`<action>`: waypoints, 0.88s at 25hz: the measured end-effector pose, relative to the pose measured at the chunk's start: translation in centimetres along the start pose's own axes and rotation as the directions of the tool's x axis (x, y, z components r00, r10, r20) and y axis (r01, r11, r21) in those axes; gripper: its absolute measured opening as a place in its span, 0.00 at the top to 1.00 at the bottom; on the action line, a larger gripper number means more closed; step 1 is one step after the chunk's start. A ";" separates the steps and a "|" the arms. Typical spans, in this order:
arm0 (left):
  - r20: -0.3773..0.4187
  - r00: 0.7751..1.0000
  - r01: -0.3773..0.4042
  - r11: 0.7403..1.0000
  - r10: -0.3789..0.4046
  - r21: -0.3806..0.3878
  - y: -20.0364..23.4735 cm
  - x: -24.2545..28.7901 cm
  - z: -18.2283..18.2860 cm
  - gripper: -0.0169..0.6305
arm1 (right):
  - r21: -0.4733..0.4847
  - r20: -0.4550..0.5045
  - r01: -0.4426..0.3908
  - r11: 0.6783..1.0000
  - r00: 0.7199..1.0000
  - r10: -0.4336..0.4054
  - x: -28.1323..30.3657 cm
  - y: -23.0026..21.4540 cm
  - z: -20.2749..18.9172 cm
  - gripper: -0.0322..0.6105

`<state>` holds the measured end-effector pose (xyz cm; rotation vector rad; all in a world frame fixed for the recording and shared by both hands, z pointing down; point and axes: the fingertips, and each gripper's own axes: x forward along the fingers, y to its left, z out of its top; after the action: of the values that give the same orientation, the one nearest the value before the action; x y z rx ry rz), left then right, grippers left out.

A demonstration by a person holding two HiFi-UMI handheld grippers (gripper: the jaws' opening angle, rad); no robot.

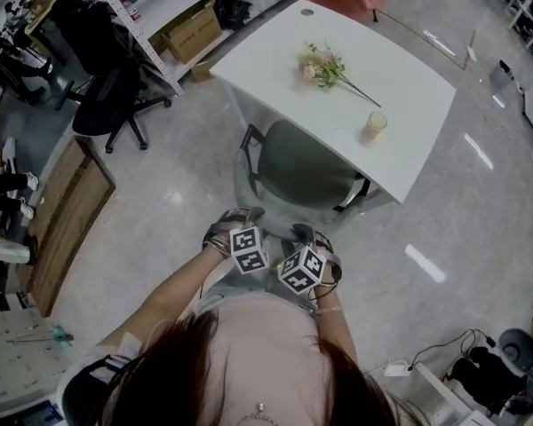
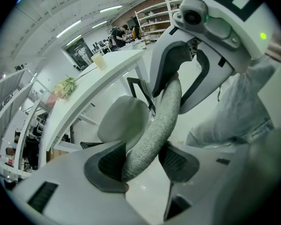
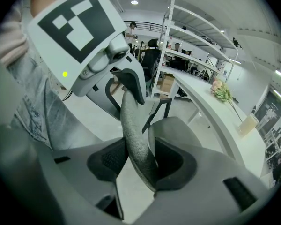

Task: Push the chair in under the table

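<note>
The grey chair faces the white table, its seat partly under the table's near edge. Both grippers hold the top rim of its fabric backrest, close in front of my body. My left gripper is shut on the rim, which runs between its pads. Beside it, my right gripper is shut on the same rim. The left gripper view shows the left gripper, the seat and the table beyond. In the right gripper view the right gripper has the seat ahead.
A flower sprig and a cup lie on the table. A black office chair, shelving and a cardboard box stand to the left. A wooden cabinet is nearer left. Cables lie at lower right.
</note>
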<state>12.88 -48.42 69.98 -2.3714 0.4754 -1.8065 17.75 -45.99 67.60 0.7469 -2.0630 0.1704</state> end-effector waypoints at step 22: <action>0.011 1.000 0.010 1.000 -0.010 0.008 3.5 1.7 1.1 0.63 | 0.001 -0.001 0.015 1.000 1.000 -0.015 1.5 -3.6 0.9 0.66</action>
<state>13.76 -52.38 70.27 -2.3814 0.4554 -1.7945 18.50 -49.87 67.65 0.7624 -2.0559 0.1634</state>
